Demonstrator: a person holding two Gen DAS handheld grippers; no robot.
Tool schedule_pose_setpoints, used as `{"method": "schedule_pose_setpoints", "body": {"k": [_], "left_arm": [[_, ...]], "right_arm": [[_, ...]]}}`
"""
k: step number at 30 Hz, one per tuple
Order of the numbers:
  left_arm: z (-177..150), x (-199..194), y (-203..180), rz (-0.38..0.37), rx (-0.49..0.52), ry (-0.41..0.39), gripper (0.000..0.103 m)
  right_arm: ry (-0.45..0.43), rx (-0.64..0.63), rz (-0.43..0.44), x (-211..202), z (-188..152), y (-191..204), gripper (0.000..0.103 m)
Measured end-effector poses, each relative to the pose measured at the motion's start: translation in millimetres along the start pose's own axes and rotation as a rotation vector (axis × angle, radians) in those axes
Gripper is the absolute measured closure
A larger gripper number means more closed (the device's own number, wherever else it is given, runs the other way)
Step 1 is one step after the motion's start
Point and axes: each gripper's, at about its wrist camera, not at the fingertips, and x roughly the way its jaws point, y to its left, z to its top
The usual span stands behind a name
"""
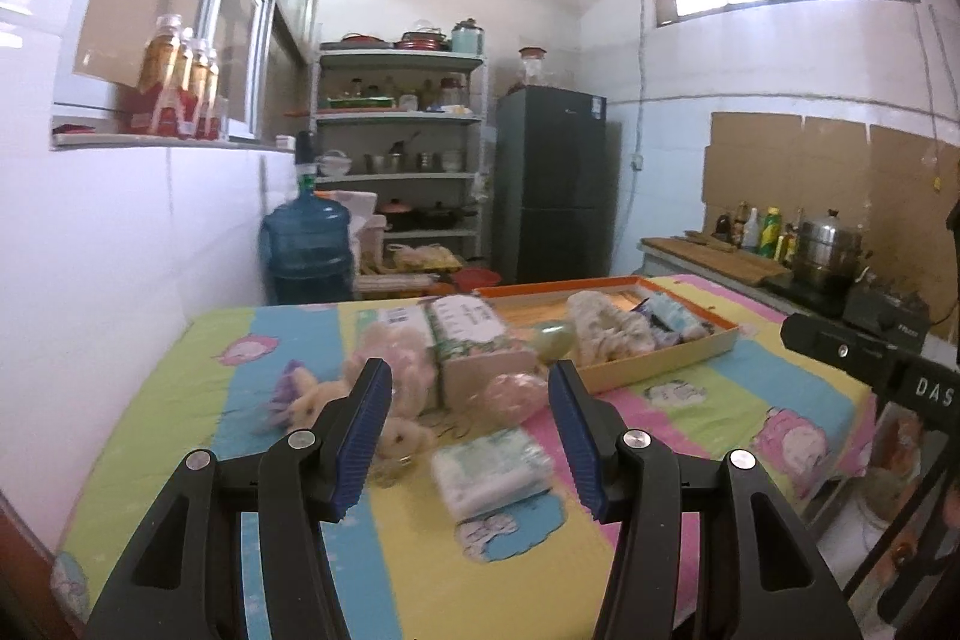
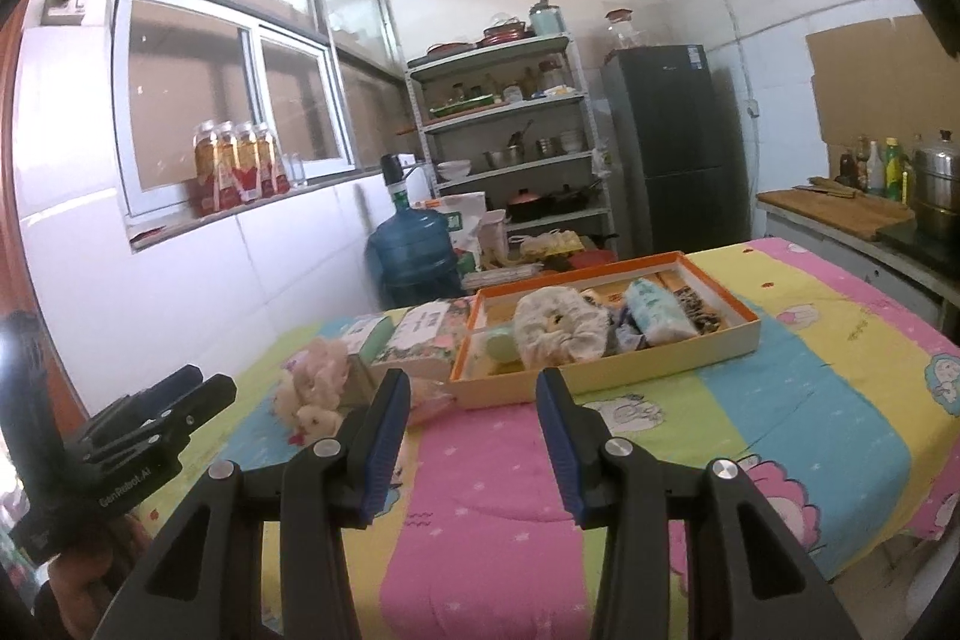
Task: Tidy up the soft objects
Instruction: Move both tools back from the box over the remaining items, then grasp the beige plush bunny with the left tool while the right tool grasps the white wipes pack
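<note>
A table with a striped cartoon cloth bears soft things. An orange-rimmed tray holds a cream fluffy item, a tissue pack and a pale green piece. Outside the tray lie a floral tissue box, plush toys, a pink puff and a wrapped tissue pack. My left gripper stands open above the tissue pack, empty. My right gripper is open over the pink stripe, empty.
A blue water jug, a metal shelf with cookware and a dark fridge stand behind the table. A counter with bottles and a steel pot runs along the right. Bottles line the window sill at left.
</note>
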Motion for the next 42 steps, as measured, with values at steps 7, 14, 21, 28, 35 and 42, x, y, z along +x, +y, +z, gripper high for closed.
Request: {"method": "schedule_pose_setpoints", "body": {"k": [7,14,21,28,35,42], "left_arm": [[-7.6,0.7,22.4,0.020,-0.037,-0.002,0.047],[-21.7,2.5,41.9,0.034,-0.073,-0.001,0.047],[-34.9,7.2,62.0,0.055,-0.107,0.019,0.047],[-44.2,14.2,74.8,0.059,-0.135,0.036,0.047],[-50.8,19.8,83.0,0.056,-0.158,0.047,0.047],[-57.2,17.3,100.6,0.068,-0.195,0.033,0.047]], "right_arm": [[0.062,-0.006,0.044,21.9,-13.6,13.7,0.058],[0.125,0.001,0.118,44.1,-28.6,26.6,0.033],[0.186,0.000,0.156,65.3,-44.8,40.4,0.032],[0.245,-0.002,0.170,87.8,-56.3,51.3,0.032],[0.308,0.005,0.182,117.6,-62.5,59.7,0.021],[0.372,-0.008,0.147,153.8,-64.3,75.9,0.017]]}}
